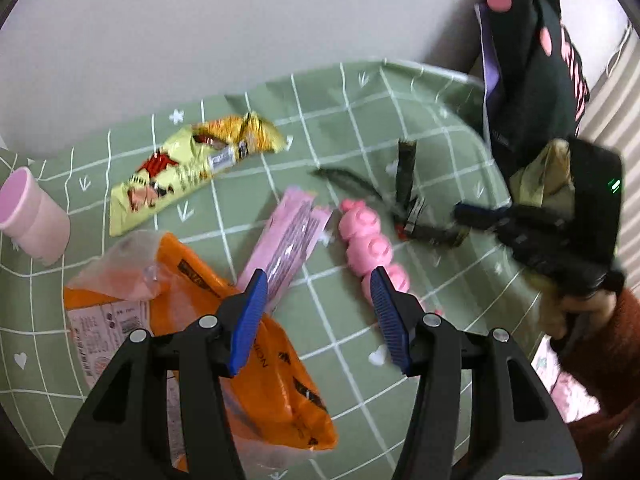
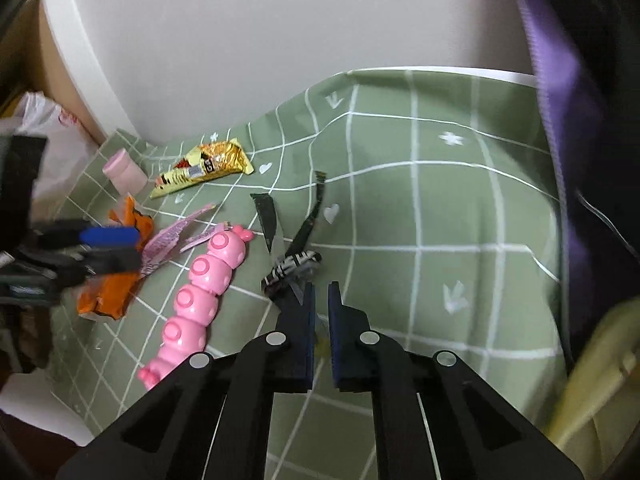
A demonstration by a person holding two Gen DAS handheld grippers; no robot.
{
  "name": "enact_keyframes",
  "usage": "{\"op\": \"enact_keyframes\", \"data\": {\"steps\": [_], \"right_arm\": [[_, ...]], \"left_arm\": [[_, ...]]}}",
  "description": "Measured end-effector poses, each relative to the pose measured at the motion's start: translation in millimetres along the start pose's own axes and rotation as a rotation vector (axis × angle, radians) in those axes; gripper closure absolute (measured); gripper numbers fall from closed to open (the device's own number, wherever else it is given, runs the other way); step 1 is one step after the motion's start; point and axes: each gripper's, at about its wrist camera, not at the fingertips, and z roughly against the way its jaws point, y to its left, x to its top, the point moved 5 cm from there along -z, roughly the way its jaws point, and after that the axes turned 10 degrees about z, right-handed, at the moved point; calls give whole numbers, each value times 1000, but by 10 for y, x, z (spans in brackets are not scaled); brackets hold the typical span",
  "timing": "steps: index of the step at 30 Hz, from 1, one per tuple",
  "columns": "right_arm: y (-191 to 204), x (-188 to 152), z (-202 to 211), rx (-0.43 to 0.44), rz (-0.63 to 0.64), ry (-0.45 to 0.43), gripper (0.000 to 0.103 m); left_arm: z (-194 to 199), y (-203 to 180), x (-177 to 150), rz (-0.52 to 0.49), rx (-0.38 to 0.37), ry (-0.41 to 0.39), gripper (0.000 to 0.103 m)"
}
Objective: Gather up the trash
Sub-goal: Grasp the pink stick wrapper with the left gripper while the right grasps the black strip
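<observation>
Left gripper (image 1: 318, 320) hangs apart over the pink wrapper (image 1: 286, 240). Right gripper (image 2: 321, 312) is nearly together, nothing visibly held. Dark wrapper (image 2: 290, 266) at its eleven o'clock, yellow wrapper (image 1: 188, 168) and orange bag (image 1: 256, 364) all remain.

On the green checked cloth (image 1: 400, 92): 1 yellow snack wrapper (image 1: 192, 168), 1 orange wrapper (image 1: 256, 368), 1 pink wrapper (image 1: 288, 240), 1 torn black wrapper (image 2: 296, 256) (several dark strips, exact count unclear), 1 pink caterpillar toy (image 2: 200, 292), 1 pink cup (image 1: 32, 216).

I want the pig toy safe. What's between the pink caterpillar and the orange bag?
The pink wrapper lies between the pink caterpillar and orange bag, shown in both wrist views.
</observation>
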Motion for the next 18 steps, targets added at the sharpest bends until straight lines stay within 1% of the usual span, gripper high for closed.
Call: {"op": "enact_keyframes", "data": {"steps": [3,4,5,6,7,8,10,11,14,16,17,18], "right_arm": [[26,-45,96,41,4,-17,95],[50,-49,109,45,18,-22,95],[74,-44,102,30,38,-22,93],[91,-36,87,15,56,-22,81],[114,-21,65,10,71,-25,72],[136,3,40,28,73,-33,63],[162,54,-8,71,57,-48,63],[179,92,-52,71,59,-50,63],[202,167,-235,28,74,-32,63],[187,177,-381,28,47,-3,63],[173,165,-435,26,31,18,64],[152,161,-454,20,12,20,72]], "left_arm": [[-11,97,-128,-23,27,17,52],[-24,161,-171,-23,47,24,52],[-31,215,-198,-17,64,29,52],[-33,263,-209,-9,72,30,52],[-22,328,-218,10,78,27,52],[-10,359,-215,24,77,23,52],[55,407,-198,57,66,6,52],[99,405,-179,65,58,-7,52],[190,332,-125,49,36,-36,52],[208,284,-88,36,27,-43,52],[203,271,-66,34,25,-44,52],[186,273,-42,37,30,-45,52]]}}
